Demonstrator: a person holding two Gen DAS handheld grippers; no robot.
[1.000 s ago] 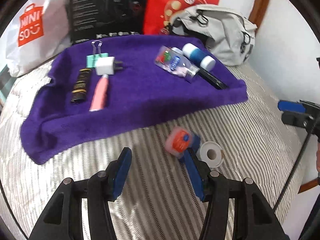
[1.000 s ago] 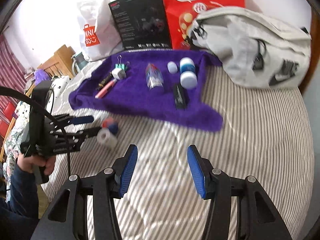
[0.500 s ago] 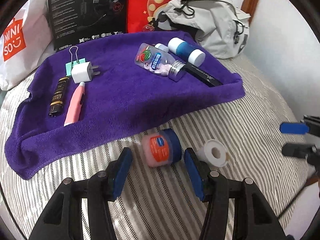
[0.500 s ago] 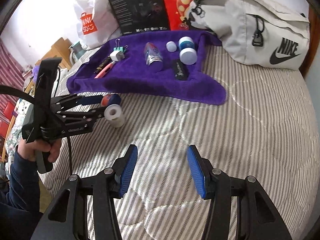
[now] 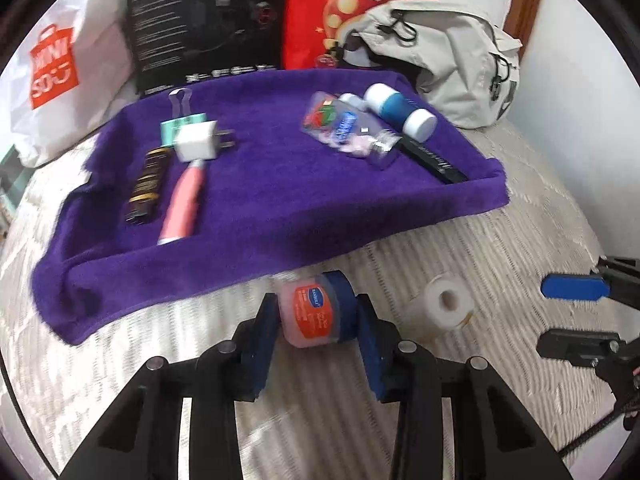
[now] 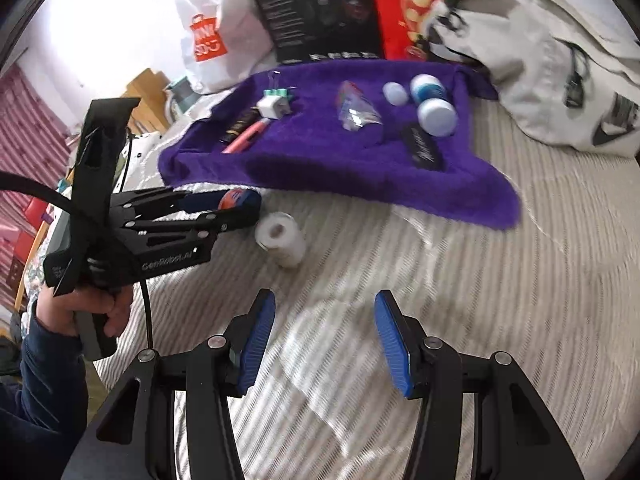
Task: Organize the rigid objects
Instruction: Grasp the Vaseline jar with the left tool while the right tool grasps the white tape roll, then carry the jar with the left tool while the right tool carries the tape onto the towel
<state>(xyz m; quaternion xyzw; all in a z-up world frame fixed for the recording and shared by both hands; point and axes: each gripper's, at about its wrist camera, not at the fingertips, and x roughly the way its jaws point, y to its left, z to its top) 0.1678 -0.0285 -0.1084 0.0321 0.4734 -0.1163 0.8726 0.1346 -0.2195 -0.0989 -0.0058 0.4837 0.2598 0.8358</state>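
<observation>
My left gripper (image 5: 316,320) is shut on a small jar with an orange label and blue lid (image 5: 316,310), held just in front of the purple towel (image 5: 272,200); the jar (image 6: 236,199) also shows between those jaws in the right wrist view. A white tape roll (image 5: 446,306) lies on the striped bed just right of it. The towel carries a white charger plug (image 5: 198,144), pink pen (image 5: 182,204), dark tube (image 5: 146,186), clear pouch (image 5: 348,130), blue-and-white bottle (image 5: 400,112) and black stick (image 5: 434,160). My right gripper (image 6: 324,336) hovers open over bare bedding, nothing between its fingers.
A white shopping bag (image 5: 52,80), black box (image 5: 208,20), red bag (image 5: 360,4) and grey backpack (image 5: 452,64) stand behind the towel. A hand (image 6: 84,308) holds the left gripper at the bed's left edge. Striped bedding (image 6: 500,300) stretches right of the tape roll (image 6: 280,240).
The left gripper moved in around the jar and shut on it. The right gripper stayed open and shifted a little nearer to the tape roll.
</observation>
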